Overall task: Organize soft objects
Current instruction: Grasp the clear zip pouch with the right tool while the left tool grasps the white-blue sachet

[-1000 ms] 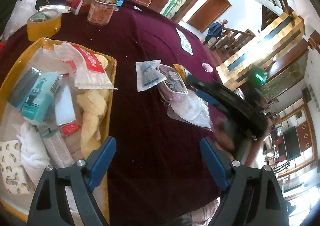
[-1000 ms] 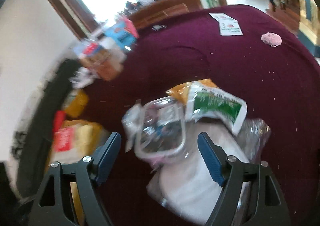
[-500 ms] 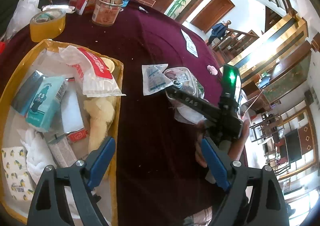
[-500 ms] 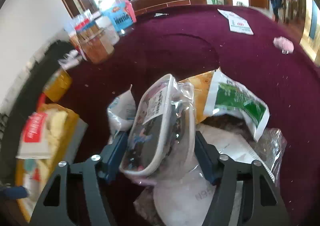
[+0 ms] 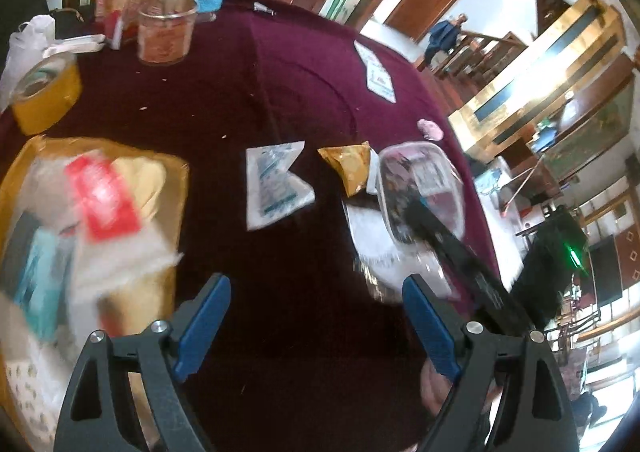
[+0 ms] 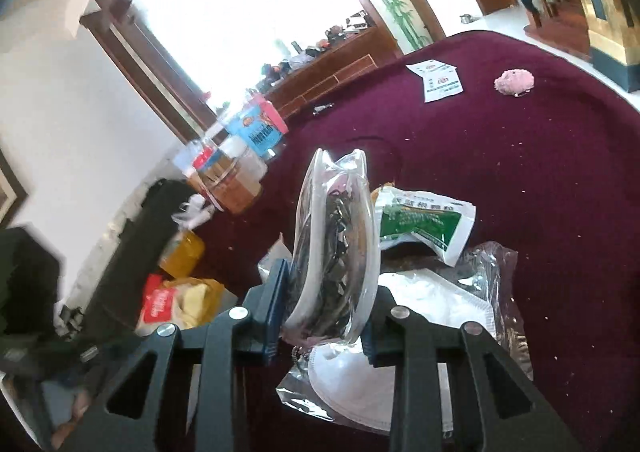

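**A:** My right gripper (image 6: 324,312) is clamped on the clear zip pouch (image 6: 336,244), pinching its lower end so it stands on edge straight out ahead of the fingers, clear of the maroon tablecloth (image 6: 500,171). My left gripper (image 5: 316,326) is spread wide with nothing between its fingers, hovering over bare cloth.

**B:** So the job is to carry it to the yellow tray (image 5: 176,187)?

**A:** That's my read, since the tray already holds soft packets. It sits ahead and to the left of my left gripper, so the right one must cross over. I'd keep the squeeze steady; the pouch is floppy and slick, and a grip this near its end could let it swing or slip. I'd lift before moving sideways, because the bagged face mask (image 6: 400,372) lies directly below the fingers and could get dragged.

**B:** What does each camera give you?

**A:** The right wrist view shows the clamp itself, and the green-and-white sachet (image 6: 424,223) just right of the pouch. It only catches a corner of the tray, low and left. The left wrist view shows the pouch broadside, the right tool's arm reaching to it, the white-and-blue packet (image 5: 274,183) and the orange packet (image 5: 350,167) ahead. Its tray contents are blurred, so I can't judge free space there.
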